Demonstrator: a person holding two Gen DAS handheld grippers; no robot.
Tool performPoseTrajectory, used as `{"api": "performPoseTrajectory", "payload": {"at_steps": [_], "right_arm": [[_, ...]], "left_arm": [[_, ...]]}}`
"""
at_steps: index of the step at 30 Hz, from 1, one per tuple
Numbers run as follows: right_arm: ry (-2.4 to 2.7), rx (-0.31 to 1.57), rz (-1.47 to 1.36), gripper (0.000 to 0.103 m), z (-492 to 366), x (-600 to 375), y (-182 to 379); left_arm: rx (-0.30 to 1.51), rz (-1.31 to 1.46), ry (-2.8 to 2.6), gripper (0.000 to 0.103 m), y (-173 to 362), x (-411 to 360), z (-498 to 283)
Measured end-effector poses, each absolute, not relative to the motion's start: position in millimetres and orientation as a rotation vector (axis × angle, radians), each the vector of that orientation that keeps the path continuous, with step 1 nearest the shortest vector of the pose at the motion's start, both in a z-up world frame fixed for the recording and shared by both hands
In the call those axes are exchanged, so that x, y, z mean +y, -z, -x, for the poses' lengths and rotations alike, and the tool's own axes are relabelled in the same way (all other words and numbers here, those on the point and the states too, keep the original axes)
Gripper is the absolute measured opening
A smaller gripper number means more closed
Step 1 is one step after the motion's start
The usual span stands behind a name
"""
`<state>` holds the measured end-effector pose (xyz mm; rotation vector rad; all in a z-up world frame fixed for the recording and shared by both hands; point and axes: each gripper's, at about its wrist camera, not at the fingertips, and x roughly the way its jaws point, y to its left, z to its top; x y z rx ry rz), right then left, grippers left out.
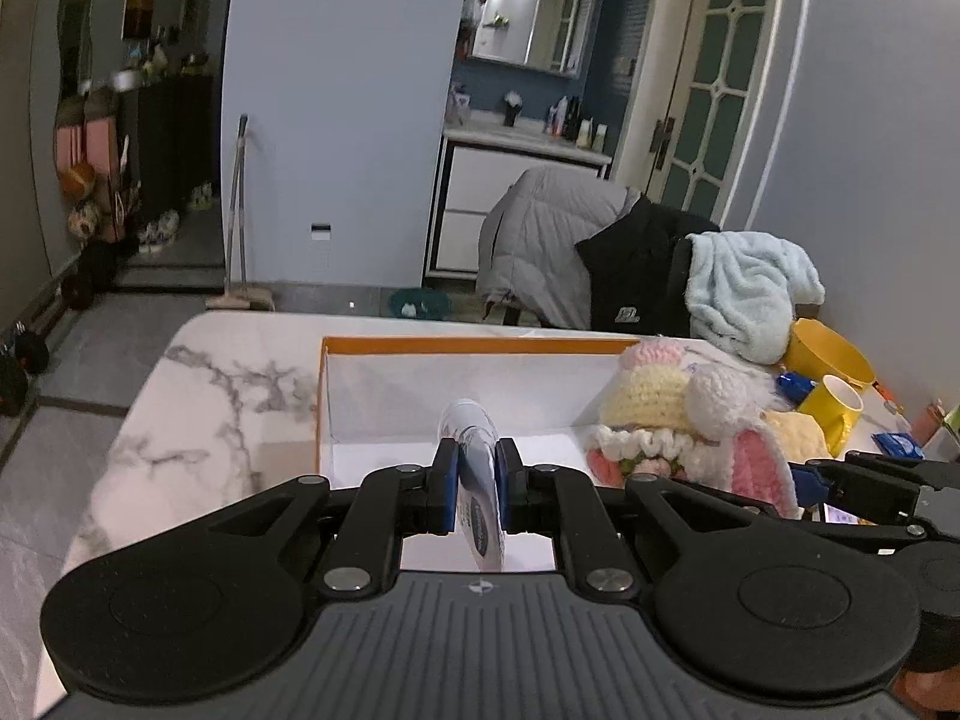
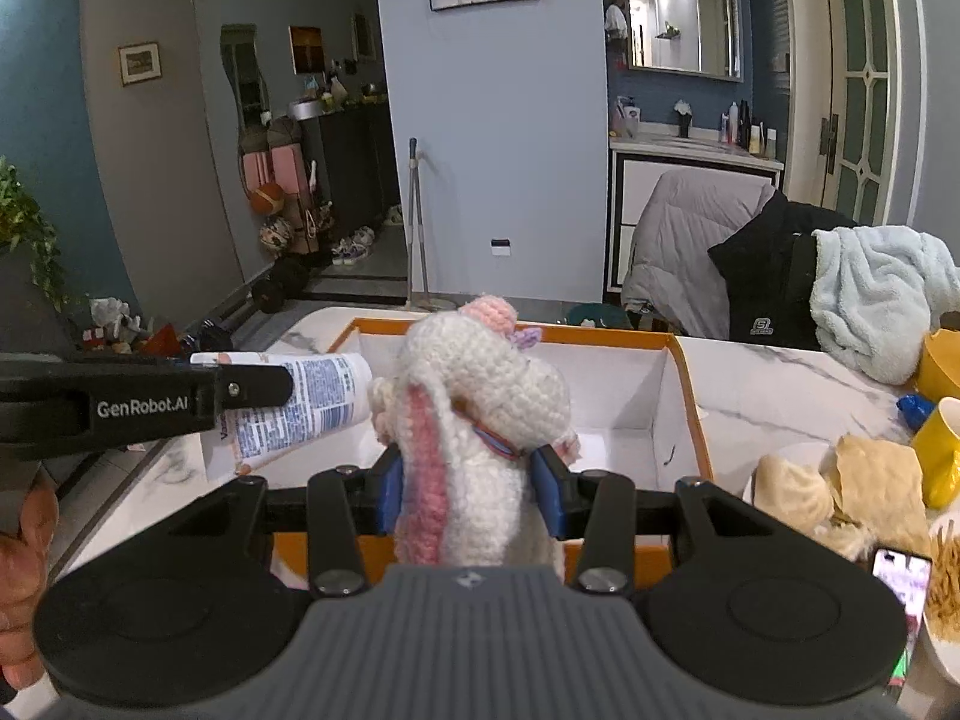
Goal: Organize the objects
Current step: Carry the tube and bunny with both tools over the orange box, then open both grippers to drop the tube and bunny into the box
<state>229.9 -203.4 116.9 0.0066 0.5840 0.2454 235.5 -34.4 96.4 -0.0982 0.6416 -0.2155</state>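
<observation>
Tube (image 1: 477, 474) clamped in your left tool (image 1: 474, 483): the blue pads (image 1: 447, 480) press its flat sides, and its round cap end points forward over the open box (image 1: 474, 347). From the right wrist view the same tube (image 2: 300, 408) hangs at the box's left edge, cap toward the box interior, printed label facing the camera, with the left tool's black finger across it.

Your right tool (image 2: 468, 483) grips a crocheted rabbit toy (image 2: 474, 432), the pads sunk into its white body on both sides. The toy is held above the near wall of the box (image 2: 690, 414), its pink ear hanging down on the left. In the left wrist view the toy (image 1: 678, 426) sits just beside the tube, at the box's right side.

The box, orange-rimmed with a white interior, rests on the marble worktop (image 1: 204, 402). To the right on the worktop (image 2: 780, 390) stand a yellow mug (image 2: 942, 450), a yellow bowl (image 1: 831, 354), a plate of buns (image 2: 840, 492) and a phone (image 2: 900, 582). A pale blue towel (image 2: 876, 300) lies at the far right edge.
</observation>
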Motion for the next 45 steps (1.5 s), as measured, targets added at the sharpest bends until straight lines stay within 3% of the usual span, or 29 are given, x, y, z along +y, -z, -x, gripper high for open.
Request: {"api": "performPoseTrajectory", "payload": {"at_steps": [17, 37, 45], "right_arm": [[-0.267, 0.788, -0.077, 0.046, -326.4, -184.4, -58.6], [-0.278, 0.946, -0.138, 0.046, -345.7, -186.4, -14.9], [-0.251, 0.963, -0.118, 0.051, -345.1, -188.7, -7.4]], "left_arm": [[0.776, 0.041, 0.141, 0.015, -40.3, -43.4, -290.5], [0.827, -0.084, 0.099, 0.017, -16.5, -58.5, -295.9], [0.829, -0.121, 0.096, 0.020, -14.5, -63.8, -292.9]]}}
